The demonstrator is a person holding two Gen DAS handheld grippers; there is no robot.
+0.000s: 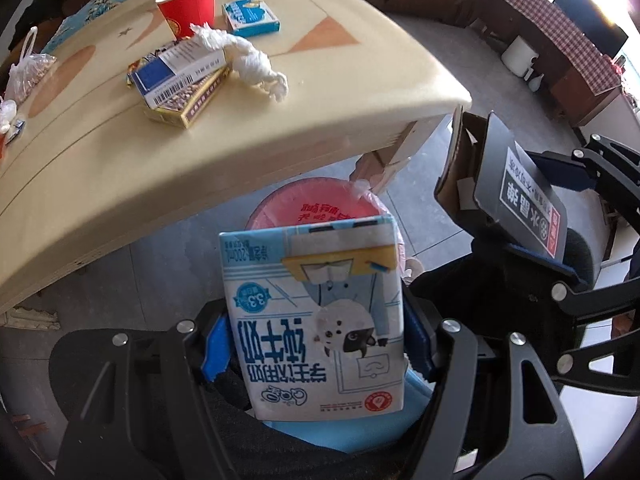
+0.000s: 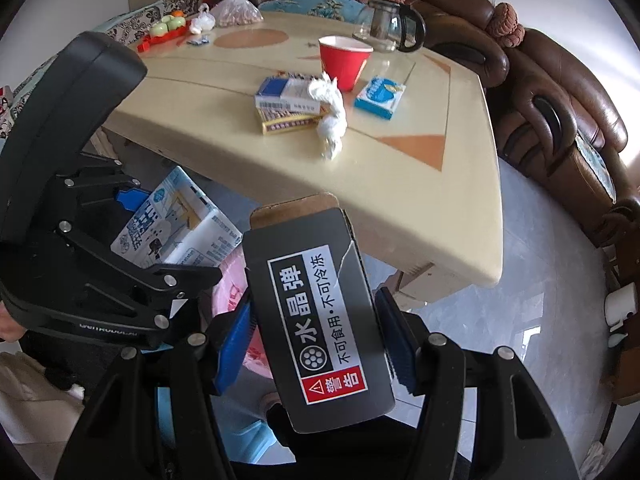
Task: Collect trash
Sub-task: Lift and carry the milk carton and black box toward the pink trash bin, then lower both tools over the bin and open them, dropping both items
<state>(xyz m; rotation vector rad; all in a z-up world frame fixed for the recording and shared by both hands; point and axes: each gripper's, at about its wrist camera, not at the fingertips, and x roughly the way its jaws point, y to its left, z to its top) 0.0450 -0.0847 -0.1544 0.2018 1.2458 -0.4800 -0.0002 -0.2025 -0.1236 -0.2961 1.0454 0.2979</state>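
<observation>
My left gripper (image 1: 318, 340) is shut on a blue-and-white milk carton (image 1: 316, 312), its blue pads pressing both sides. Straight below the carton is a bin lined with a pink bag (image 1: 316, 202). My right gripper (image 2: 316, 332) is shut on a black cardboard box (image 2: 320, 320) with a white warning label and an open end flap. This box hangs beside the pink bag (image 2: 230, 284), next to the table corner. Each view shows the other gripper too: the right gripper (image 1: 548, 212) and the left gripper (image 2: 156, 236) holding the carton (image 2: 176, 224).
On the cream table (image 2: 400, 200) lie a red paper cup (image 2: 345, 62), a twisted white tissue (image 2: 331, 120), stacked blue-and-white boxes (image 2: 286, 110) and a small blue box (image 2: 380, 97). A glass pot (image 2: 390, 28) and plastic bags (image 2: 236, 10) stand at the back. A brown sofa (image 2: 560, 120) runs along the right.
</observation>
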